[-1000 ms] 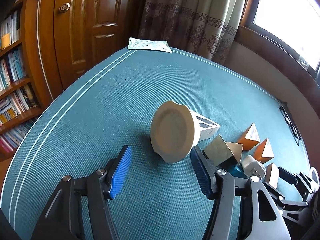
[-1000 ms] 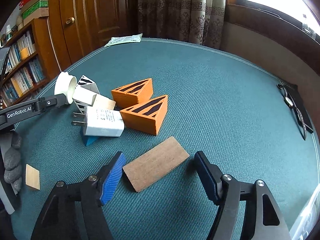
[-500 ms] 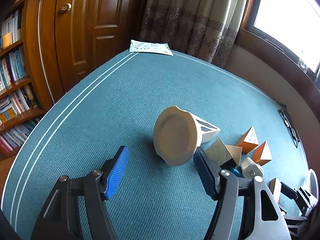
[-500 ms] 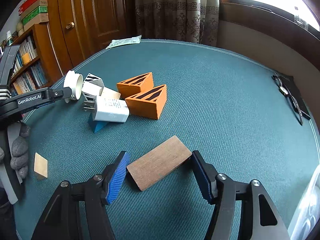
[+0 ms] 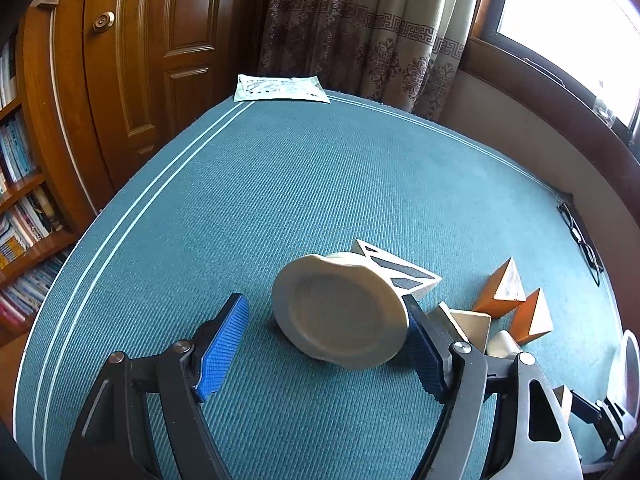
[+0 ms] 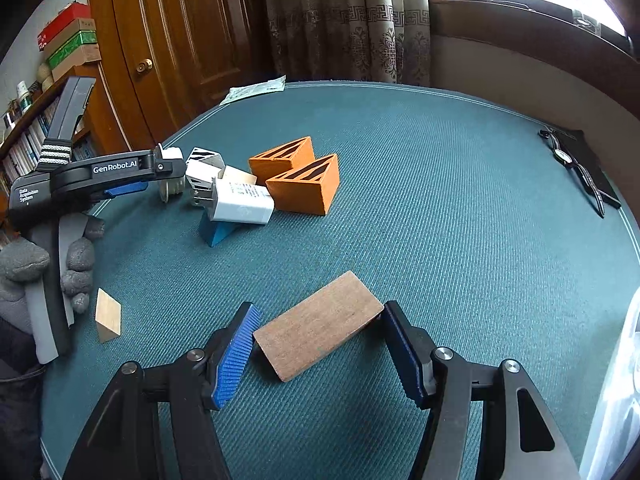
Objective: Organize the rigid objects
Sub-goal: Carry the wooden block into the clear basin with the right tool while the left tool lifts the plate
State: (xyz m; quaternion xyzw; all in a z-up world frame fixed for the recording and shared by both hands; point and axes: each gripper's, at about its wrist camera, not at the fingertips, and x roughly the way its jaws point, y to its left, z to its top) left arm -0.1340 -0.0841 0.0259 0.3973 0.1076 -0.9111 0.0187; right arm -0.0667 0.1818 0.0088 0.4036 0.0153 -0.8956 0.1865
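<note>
Left tongs (image 5: 326,344) opening around cup (image 5: 340,316)

You have daylight from the window (image 5: 568,20) at upper right, blown out to white in both views. It lights the teal table (image 5: 320,184) evenly, and you get only soft, short shadows under the round white dish (image 5: 340,316) and the wooden board (image 6: 318,326). The bookshelf (image 5: 20,200) side stays dim. Focus is sharp, with no motion blur. Fisheye distortion bows the table's edge, and the corners go black.
</note>
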